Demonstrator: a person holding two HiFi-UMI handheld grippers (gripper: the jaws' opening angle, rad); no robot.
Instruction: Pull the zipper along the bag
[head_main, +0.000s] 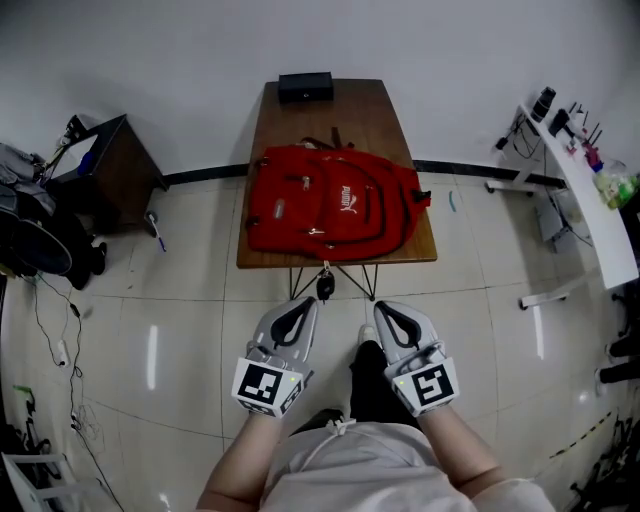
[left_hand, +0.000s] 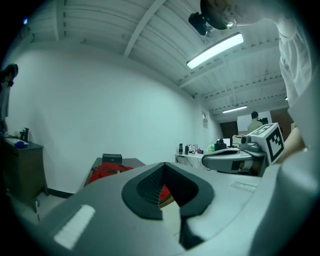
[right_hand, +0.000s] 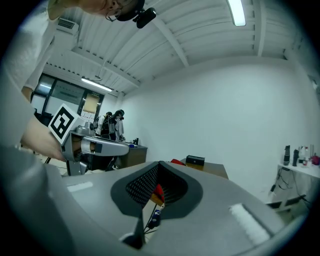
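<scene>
A red backpack (head_main: 335, 205) lies flat on a brown table (head_main: 345, 110), its zipper lines curving across the front. Both grippers hover over the floor near my body, well short of the table's front edge. The left gripper (head_main: 303, 303) and the right gripper (head_main: 381, 306) are both shut with nothing between their jaws. In the left gripper view the backpack (left_hand: 107, 171) shows far ahead, beyond the closed left gripper (left_hand: 163, 164). In the right gripper view a strip of the red backpack (right_hand: 158, 190) shows through the closed right gripper (right_hand: 160, 163).
A black box (head_main: 305, 87) sits at the table's far end. A small black item (head_main: 325, 287) hangs on cords under the front edge. A dark cabinet (head_main: 115, 165) and bags stand at the left, a white desk (head_main: 590, 200) at the right.
</scene>
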